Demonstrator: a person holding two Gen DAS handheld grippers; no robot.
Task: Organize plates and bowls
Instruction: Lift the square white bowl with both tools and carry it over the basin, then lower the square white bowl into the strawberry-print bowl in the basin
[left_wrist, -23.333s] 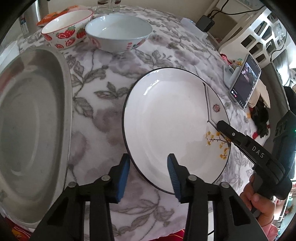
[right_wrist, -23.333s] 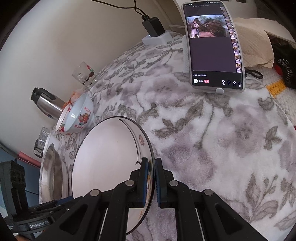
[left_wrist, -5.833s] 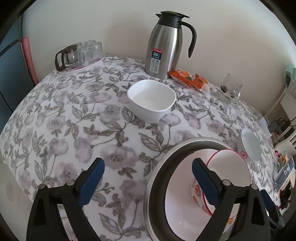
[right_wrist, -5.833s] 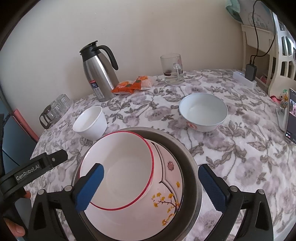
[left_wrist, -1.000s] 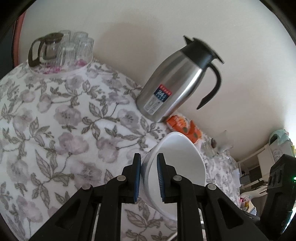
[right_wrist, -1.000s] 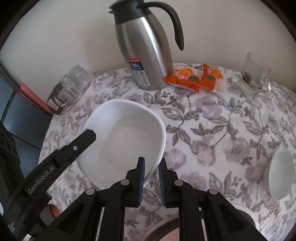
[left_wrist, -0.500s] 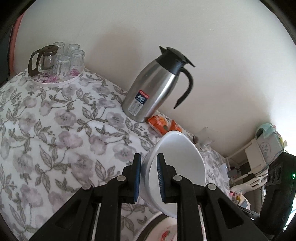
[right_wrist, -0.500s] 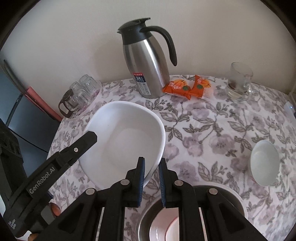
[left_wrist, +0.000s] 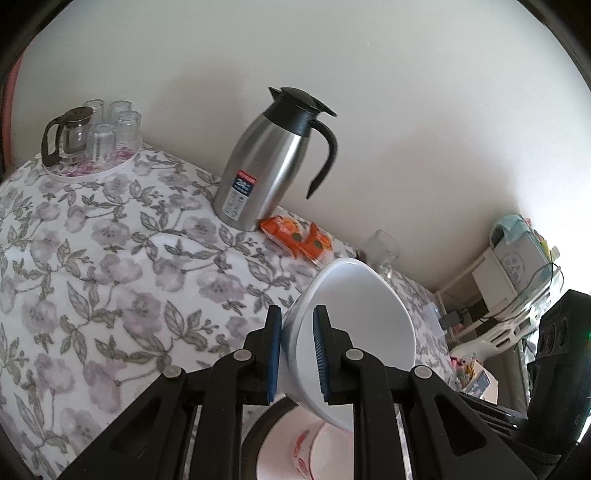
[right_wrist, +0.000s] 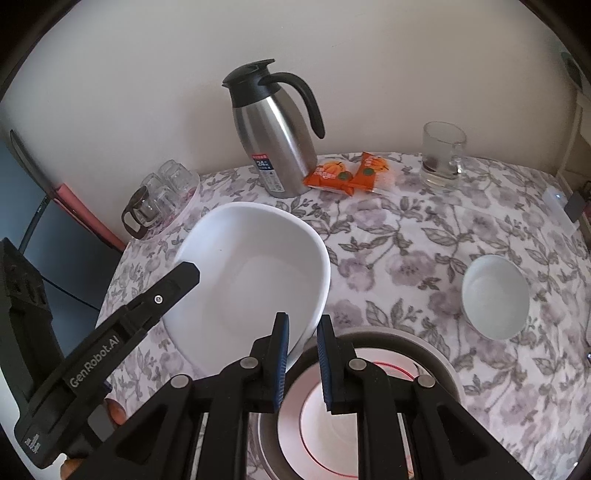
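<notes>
Both of your hand-held grippers pinch one white squarish ceramic bowl (right_wrist: 255, 273): left hand-held gripper (left_wrist: 297, 354) at nine o'clock on its rim, right hand-held gripper (right_wrist: 302, 356) at five o'clock, above the steel basin (right_wrist: 424, 350) on the floral-clothed surface (right_wrist: 406, 258).

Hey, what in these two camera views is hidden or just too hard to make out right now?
- Metal basin, both views: largely covered by the right gripper and left gripper, cut off at the bottom edge.
- Red-rimmed bowl inside it: only a sliver shows.
- Thermos label: small print unreadable.
- White bowl underside: turned away in the right wrist view.
</notes>
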